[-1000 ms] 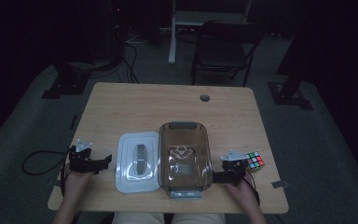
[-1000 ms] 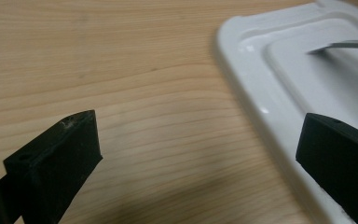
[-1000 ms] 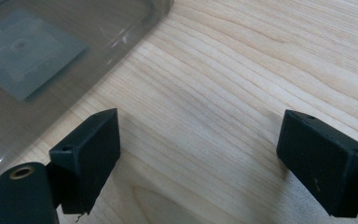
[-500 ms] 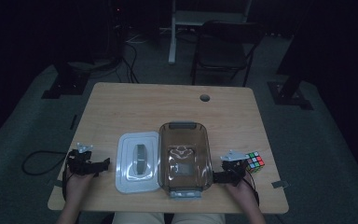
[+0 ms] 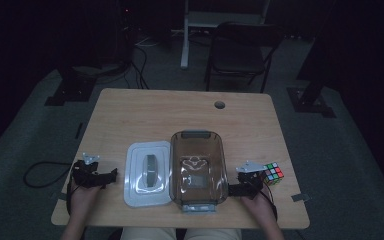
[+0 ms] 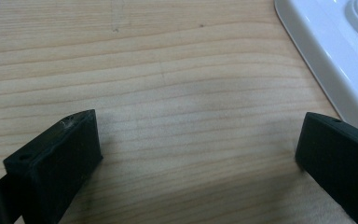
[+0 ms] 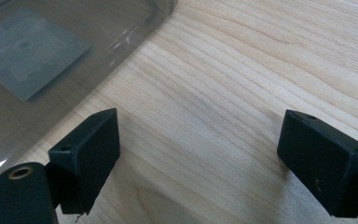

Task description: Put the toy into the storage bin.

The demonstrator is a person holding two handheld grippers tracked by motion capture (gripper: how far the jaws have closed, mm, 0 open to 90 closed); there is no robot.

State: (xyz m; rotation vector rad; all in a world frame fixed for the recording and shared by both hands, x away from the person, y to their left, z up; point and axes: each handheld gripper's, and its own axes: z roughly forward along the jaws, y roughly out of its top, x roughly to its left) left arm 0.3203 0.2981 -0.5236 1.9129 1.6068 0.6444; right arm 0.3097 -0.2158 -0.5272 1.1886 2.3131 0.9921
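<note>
Left hand-held gripper (image 5: 114,176) spread wide over bare tabletop (image 5: 180,115), just left of the white lid (image 5: 148,172). Clear brown container (image 5: 198,170) touching the lid's right edge. Right hand-held gripper (image 5: 231,190) wide too, empty, just right of the container. Puzzle cube (image 5: 272,173) beyond.

Far half of the table (image 5: 155,112): bare wood, open to passage from either side. Near half: a white lid (image 5: 148,172) and a clear brown-tinted box (image 5: 198,170) lie side by side at the centre, touching or nearly so, leaving no lane between them. Left gripper (image 5: 111,176), jaws wide apart over bare wood, sits just beside the lid's edge. Right gripper (image 5: 233,189) sits in the narrow strip between box wall and puzzle cube (image 5: 272,173).
</note>
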